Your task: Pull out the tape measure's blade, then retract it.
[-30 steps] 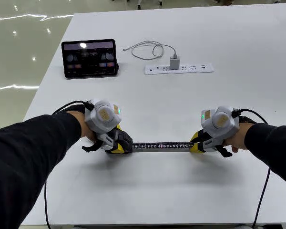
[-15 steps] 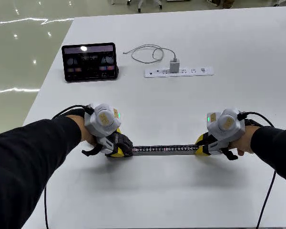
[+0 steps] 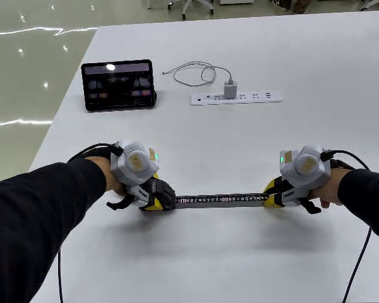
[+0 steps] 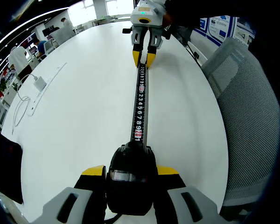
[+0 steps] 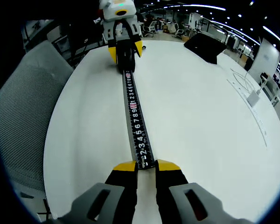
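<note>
Lying flat along the near part of the white table, the blade is stretched between the two grippers with its numbered face up. The left gripper has its yellow-tipped jaws clamped on either side of the black case, which rests on the tabletop at the blade's left end. The right gripper pinches the blade's free end, its jaws drawn almost together with the tip caught between the yellow pads.

Farther back on the table, well apart from the blade, a dark tablet stands propped to the left. A white power strip lies to its right with a white charger plugged in, and a loose white cord loops behind it (all of it beyond the line of the blade). A black cable trails from the left gripper back along the person's sleeve. In the gripper views a grey mesh chair sits at the table's near edge.
</note>
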{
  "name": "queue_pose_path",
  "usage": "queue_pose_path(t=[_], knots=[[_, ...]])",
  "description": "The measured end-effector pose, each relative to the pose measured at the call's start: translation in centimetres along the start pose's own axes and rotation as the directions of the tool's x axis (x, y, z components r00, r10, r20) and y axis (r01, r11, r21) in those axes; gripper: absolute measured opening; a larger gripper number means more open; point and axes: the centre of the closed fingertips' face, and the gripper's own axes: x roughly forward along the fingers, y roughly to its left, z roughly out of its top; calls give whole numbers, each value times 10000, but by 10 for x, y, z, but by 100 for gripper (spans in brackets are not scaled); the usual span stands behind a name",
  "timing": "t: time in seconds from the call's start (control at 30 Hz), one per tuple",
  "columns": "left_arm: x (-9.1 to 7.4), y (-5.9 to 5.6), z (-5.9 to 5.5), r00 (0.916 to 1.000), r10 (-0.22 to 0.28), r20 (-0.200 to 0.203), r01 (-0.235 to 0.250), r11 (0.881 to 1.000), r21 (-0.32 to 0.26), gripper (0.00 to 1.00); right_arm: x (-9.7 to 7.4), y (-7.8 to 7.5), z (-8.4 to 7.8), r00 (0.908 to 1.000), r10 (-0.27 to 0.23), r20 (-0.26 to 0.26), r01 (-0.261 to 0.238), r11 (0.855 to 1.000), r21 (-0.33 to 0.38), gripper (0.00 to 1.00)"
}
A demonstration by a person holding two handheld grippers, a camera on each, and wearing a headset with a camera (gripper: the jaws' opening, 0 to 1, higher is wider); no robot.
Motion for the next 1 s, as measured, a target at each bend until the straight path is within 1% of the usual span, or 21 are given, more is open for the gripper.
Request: queue_pose_path(t=[0.5, 0.67, 0.73, 1.0], knots=[[0, 0, -1, 10000, -2, -7, 2, 10000, -33, 35, -7, -2, -10, 9999, -70, -76, 71, 10000, 62, 9], [0, 0, 0, 10000, 11, 9, -11, 10000, -41, 35, -11, 1, -9, 9999, -83, -92, 83, 9999, 58, 9], [0, 0, 0, 10000, 12, -1, -12, 10000, -36, 35, -12, 1, -10, 9999, -105, -54, 106, 9998, 178, 9], [-1, -2, 1, 10000, 17, -18, -17, 10000, -37, 35, -14, 4, -8, 9999, -104, -31, 105, 9997, 235, 9]])
